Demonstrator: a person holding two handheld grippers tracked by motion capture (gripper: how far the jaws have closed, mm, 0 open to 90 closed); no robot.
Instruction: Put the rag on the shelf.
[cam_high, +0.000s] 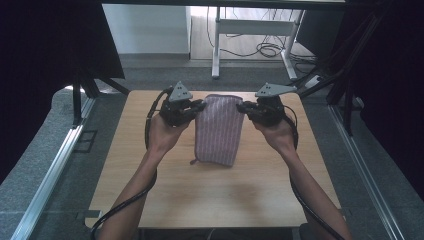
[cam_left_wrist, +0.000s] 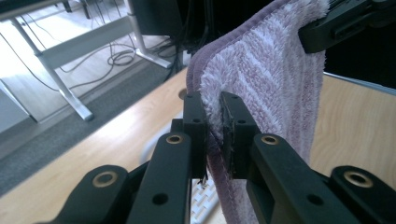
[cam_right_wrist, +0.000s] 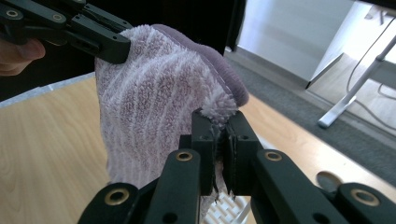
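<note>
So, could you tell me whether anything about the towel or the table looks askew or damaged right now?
Nothing stands out. The striped towel hangs folded and fairly straight between the left gripper and the right gripper, each shut on a top corner, above the bare wooden table. No tears or spills show.

Light wooden table (cam_high: 220, 195) (grey floor around); striped towel's (cam_high: 218, 131) lower end rests on it.
</note>
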